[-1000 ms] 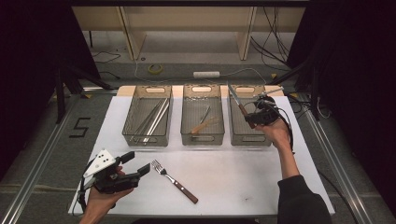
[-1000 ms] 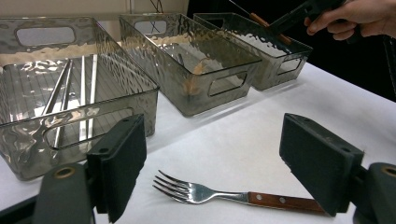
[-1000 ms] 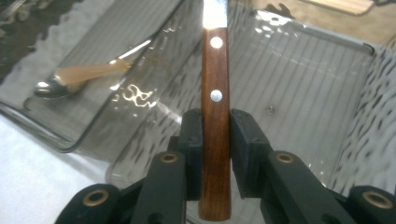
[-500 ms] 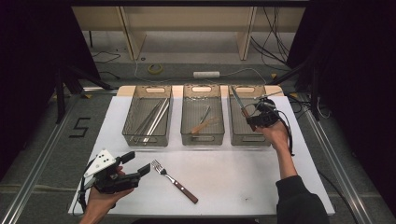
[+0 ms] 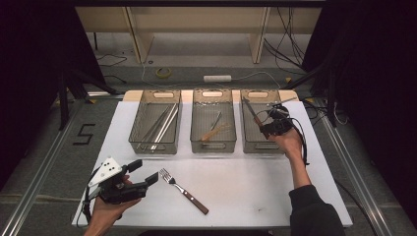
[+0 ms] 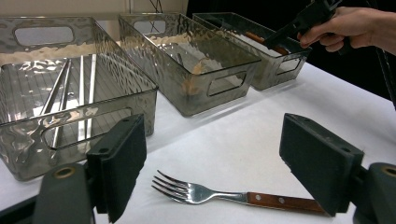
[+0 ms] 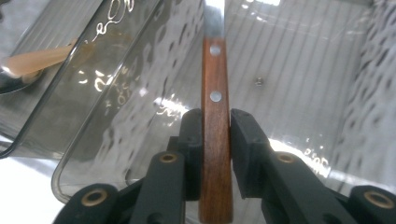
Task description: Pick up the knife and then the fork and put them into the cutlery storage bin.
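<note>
My right gripper is shut on the wooden handle of a knife, which it holds over the right clear bin. In the right gripper view the pads clamp the riveted handle, and the blade points away into the bin. A fork with a wooden handle lies on the white table near the front. My left gripper sits open just left of it. In the left gripper view the fork lies on the table between the wide-apart jaws and touches neither.
Three clear bins stand in a row at the back of the white table. Long metal sticks lie in the left bin, and a wooden utensil and a small metal piece in the middle bin. Cables lie on the floor beyond.
The right gripper has shifted slightly with the knife, whose blade now reaches farther back over the right bin. The left gripper and the fork have not moved.
</note>
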### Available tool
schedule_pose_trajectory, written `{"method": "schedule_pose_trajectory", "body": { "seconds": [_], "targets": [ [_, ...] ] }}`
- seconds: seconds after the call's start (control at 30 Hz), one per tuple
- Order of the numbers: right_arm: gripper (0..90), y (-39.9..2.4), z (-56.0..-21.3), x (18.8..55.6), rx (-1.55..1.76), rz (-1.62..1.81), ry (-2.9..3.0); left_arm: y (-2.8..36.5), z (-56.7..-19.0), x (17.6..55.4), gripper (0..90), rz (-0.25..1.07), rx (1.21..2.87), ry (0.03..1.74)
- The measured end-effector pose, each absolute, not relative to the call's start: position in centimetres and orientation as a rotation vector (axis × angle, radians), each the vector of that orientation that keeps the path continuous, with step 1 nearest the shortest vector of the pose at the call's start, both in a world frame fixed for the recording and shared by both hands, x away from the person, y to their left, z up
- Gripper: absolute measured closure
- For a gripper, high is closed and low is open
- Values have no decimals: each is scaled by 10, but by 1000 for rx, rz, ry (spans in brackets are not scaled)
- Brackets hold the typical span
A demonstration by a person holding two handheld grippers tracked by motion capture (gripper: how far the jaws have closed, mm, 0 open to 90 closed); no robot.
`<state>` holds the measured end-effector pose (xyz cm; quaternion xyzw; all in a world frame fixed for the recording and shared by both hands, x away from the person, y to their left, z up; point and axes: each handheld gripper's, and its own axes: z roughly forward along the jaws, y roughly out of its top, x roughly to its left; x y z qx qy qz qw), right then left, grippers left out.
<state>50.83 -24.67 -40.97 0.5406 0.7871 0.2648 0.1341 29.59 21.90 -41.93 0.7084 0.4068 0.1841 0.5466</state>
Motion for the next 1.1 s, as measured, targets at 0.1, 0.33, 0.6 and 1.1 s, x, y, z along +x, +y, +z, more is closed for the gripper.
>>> {"method": "schedule_pose_trajectory", "body": {
  "seconds": [0.1, 0.33, 0.6, 1.1],
  "targets": [
    [665, -248, -410, 509, 1578, 793, 2270, 219, -419, 296, 224, 437, 1678, 964],
    [501, -242, -398, 500, 1490, 891, 2292, 219, -419, 296, 224, 439, 1678, 964],
    [399, -224, -384, 477, 1333, 950, 2362, 219, -419, 296, 223, 439, 1678, 966],
    [309, -184, -377, 424, 1165, 1070, 2444, 219, -419, 296, 218, 441, 1681, 964]
  ]
}}
